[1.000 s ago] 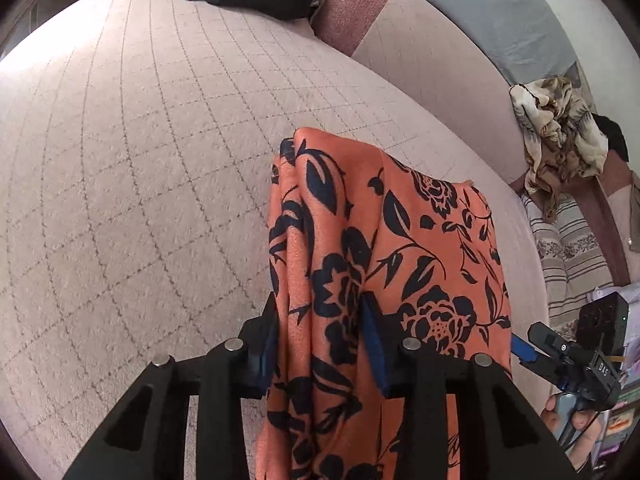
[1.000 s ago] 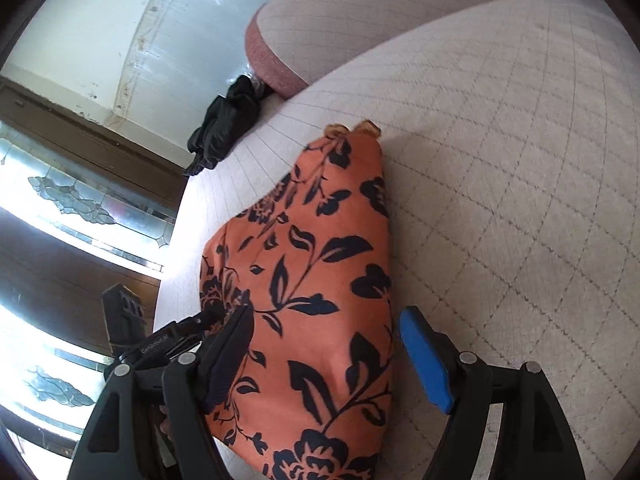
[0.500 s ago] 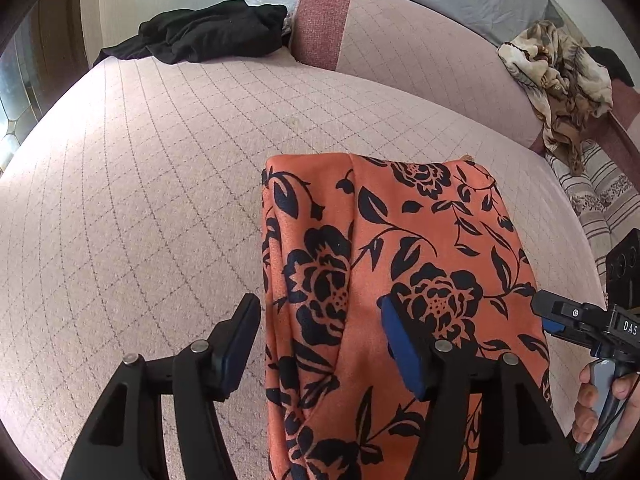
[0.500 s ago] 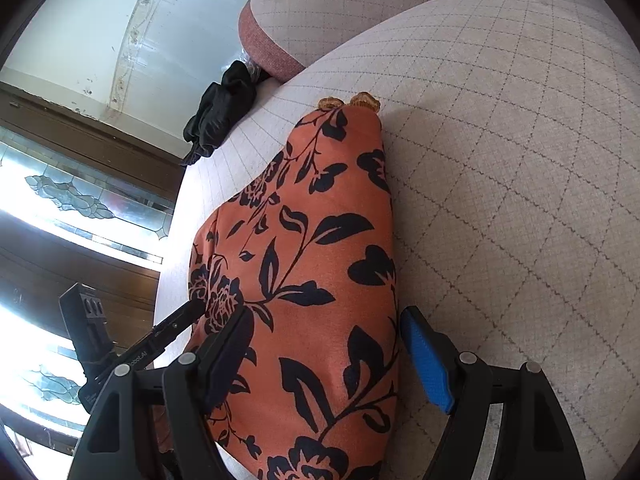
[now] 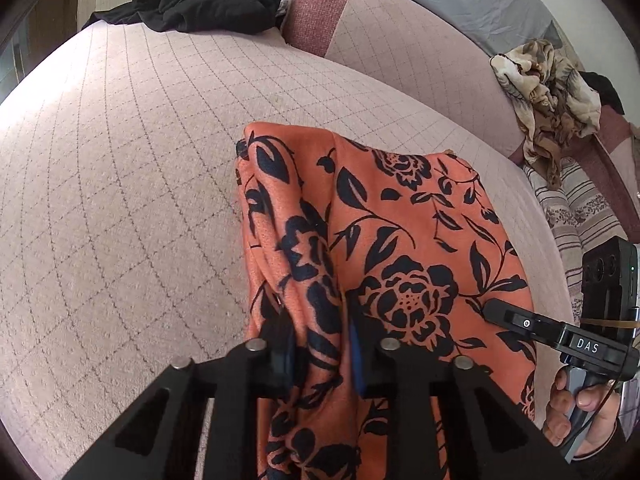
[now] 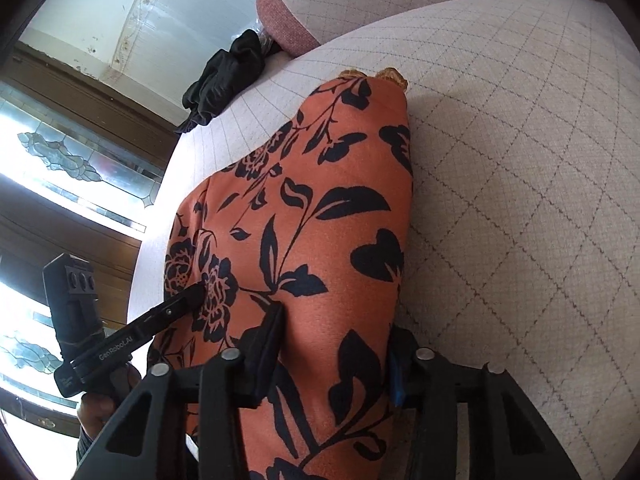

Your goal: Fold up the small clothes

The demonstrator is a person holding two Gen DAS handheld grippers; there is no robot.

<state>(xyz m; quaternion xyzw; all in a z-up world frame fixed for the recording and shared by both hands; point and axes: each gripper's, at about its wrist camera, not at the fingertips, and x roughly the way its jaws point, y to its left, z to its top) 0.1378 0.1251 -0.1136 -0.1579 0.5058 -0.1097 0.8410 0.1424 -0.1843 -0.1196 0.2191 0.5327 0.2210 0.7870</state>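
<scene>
An orange garment with a dark floral print (image 5: 400, 240) lies on the quilted pink sofa seat (image 5: 120, 160). My left gripper (image 5: 320, 348) has its jaws closing on the garment's near left edge, and the cloth is bunched and pinched between the pads. In the right wrist view the same garment (image 6: 320, 200) fills the gap of my right gripper (image 6: 332, 352), whose jaws are closing, with the pads pressing into its near right edge. Each gripper shows in the other's view: the right gripper (image 5: 492, 308) and the left gripper (image 6: 196, 292), both at the cloth's near end.
A black garment (image 5: 200, 4) is heaped at the seat's far corner. A beige patterned cloth (image 5: 548, 88) hangs over the backrest (image 5: 400, 52) at the right, above a striped cloth (image 5: 580, 208). A person's hand (image 5: 576, 412) holds the right gripper's handle.
Both pairs of jaws stood wide around the garment's near edge half a second ago; now both have closed onto the cloth, which bunches up between the left pads.
</scene>
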